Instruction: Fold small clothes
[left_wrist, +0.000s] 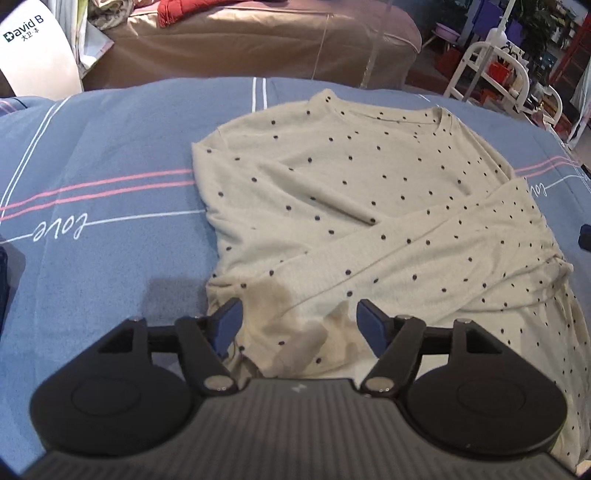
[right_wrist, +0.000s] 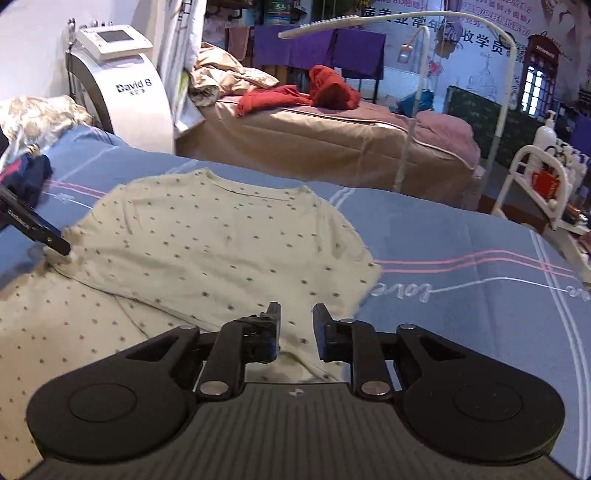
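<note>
A cream long-sleeved shirt (left_wrist: 332, 192) with dark dots lies flat on the blue bed sheet (left_wrist: 103, 177), neckline at the far side. One sleeve (left_wrist: 424, 251) is folded across its body toward the near left. My left gripper (left_wrist: 299, 325) hovers open over the shirt's near left part, with cloth below the jaws and nothing pinched. In the right wrist view the shirt (right_wrist: 221, 243) fills the left half. My right gripper (right_wrist: 295, 325) stands open just above its near right edge, holding nothing. The left gripper's finger (right_wrist: 51, 242) shows at the shirt's left edge.
A dark navy garment (right_wrist: 26, 177) lies on the sheet at the far left. Beyond the bed stands a brown-covered bed (right_wrist: 314, 136) with red clothing (right_wrist: 317, 92). A white machine (right_wrist: 122, 88) is at the back left, and a white cart (right_wrist: 543, 184) at the right.
</note>
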